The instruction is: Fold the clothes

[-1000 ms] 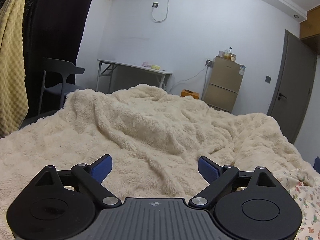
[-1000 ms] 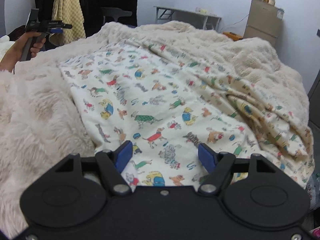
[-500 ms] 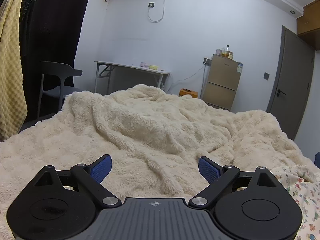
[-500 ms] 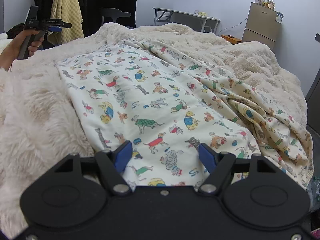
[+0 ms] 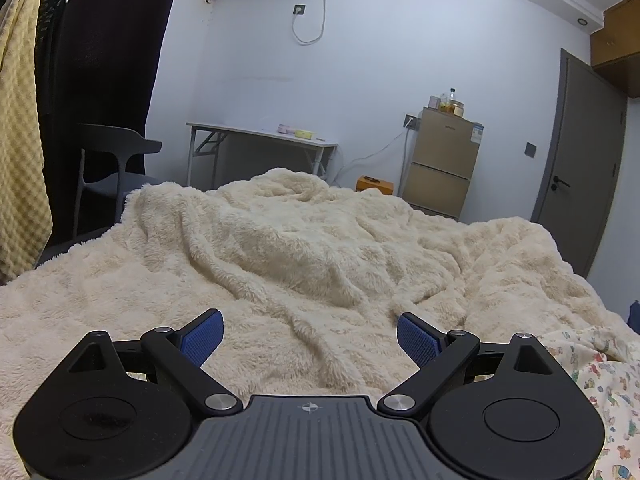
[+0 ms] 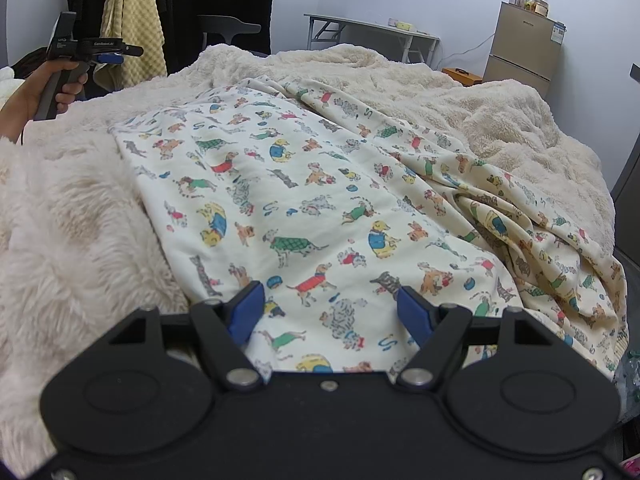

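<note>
A cream cloth printed with small coloured dogs (image 6: 320, 200) lies spread on a fluffy cream blanket (image 6: 68, 216), flat on its left part and bunched in folds on the right (image 6: 540, 240). My right gripper (image 6: 331, 308) is open and empty, low over the cloth's near edge. My left gripper (image 5: 310, 336) is open and empty, held above the blanket (image 5: 300, 248); a corner of the cloth (image 5: 600, 368) shows at its lower right. The right wrist view shows the left gripper (image 6: 116, 54) in a hand at the far left, beyond the cloth's far left corner.
A grey chair (image 5: 112, 160), a folding table (image 5: 260, 140), a small brown fridge (image 5: 440, 160) and a grey door (image 5: 580, 152) stand past the bed. A yellow towel (image 5: 20, 120) hangs at left. An orange box (image 5: 374, 185) sits on the floor.
The right gripper has moved closer over the cloth. The left gripper has risen slightly and tilted up; both stay open.
</note>
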